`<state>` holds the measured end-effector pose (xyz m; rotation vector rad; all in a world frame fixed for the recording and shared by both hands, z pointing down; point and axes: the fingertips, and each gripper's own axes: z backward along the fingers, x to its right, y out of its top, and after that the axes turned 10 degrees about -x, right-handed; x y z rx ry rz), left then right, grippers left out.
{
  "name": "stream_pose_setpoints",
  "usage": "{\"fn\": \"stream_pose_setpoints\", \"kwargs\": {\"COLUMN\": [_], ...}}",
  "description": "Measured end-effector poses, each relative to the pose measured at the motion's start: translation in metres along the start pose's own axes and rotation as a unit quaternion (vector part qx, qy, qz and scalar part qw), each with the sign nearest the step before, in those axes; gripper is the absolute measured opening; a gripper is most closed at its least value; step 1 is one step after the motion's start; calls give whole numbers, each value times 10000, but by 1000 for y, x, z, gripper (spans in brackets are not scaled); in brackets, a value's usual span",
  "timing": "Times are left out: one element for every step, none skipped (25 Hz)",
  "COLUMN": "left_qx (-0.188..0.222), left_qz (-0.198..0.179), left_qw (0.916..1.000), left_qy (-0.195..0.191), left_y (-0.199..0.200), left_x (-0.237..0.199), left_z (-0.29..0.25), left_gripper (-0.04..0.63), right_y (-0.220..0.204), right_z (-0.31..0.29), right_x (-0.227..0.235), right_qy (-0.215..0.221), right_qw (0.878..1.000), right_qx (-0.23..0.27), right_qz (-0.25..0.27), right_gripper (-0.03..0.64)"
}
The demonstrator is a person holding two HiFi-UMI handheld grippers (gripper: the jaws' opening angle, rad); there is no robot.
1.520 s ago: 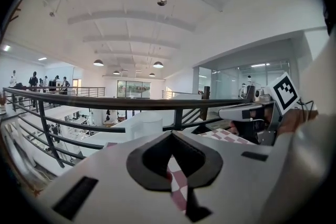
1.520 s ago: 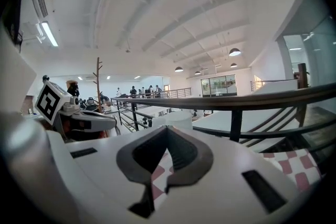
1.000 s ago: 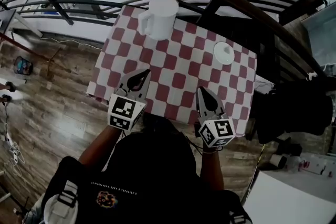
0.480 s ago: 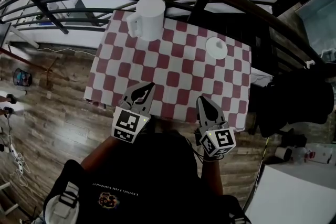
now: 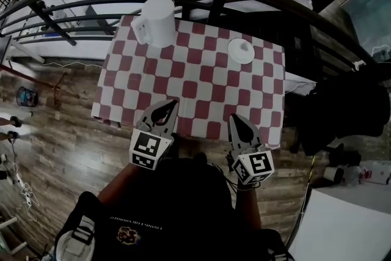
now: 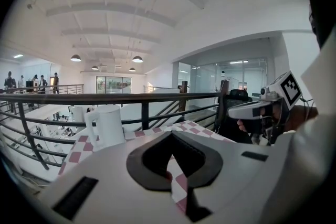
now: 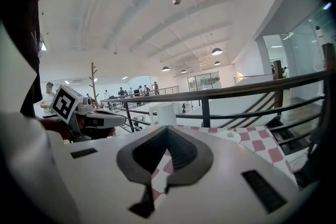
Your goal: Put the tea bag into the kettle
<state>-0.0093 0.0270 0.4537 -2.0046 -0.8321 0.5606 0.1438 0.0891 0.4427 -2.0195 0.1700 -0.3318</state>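
bright even ceiling-lamp light, strong fisheye bending and dark vignetted corners.

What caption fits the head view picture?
Left gripper and right gripper, jaws shut, hover at the checkered table, facing the white kettle and lid.

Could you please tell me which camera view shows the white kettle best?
The left gripper view: the kettle stands large and side-on, handle clear. The head view shows it small from above, at the far left corner of the checkered table. The right gripper view shows only its upper part, small and distant.
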Motion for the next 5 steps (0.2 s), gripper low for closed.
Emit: {"fn": "stream_pose_setpoints", "kwargs": {"left_qx": [-9,-13,-15,-16,-18], "left_qz": [-6,-9,-12,-17,-23], "left_qw": [10000,10000,10000,10000,10000], "left_qy": [0,-4,-11,-18,-26], "left_y": [0,0,0,1,1], "left_x": [6,11,17,23,29], "left_z": [-1,-2,-3,-5,-6], "left_gripper": [3,3,3,3,3], "right_y": [0,-1,-1,-2,-2], "right_z": [4,8,11,15,19], "right_x": [3,6,8,11,14], "right_qy": [8,11,13,16,18], "right_qw": [10000,10000,10000,10000,10000], "right_qx": [15,30,43,56,68], "right_qz": [6,17,31,44,58], "right_gripper": [14,14,14,14,14]}}
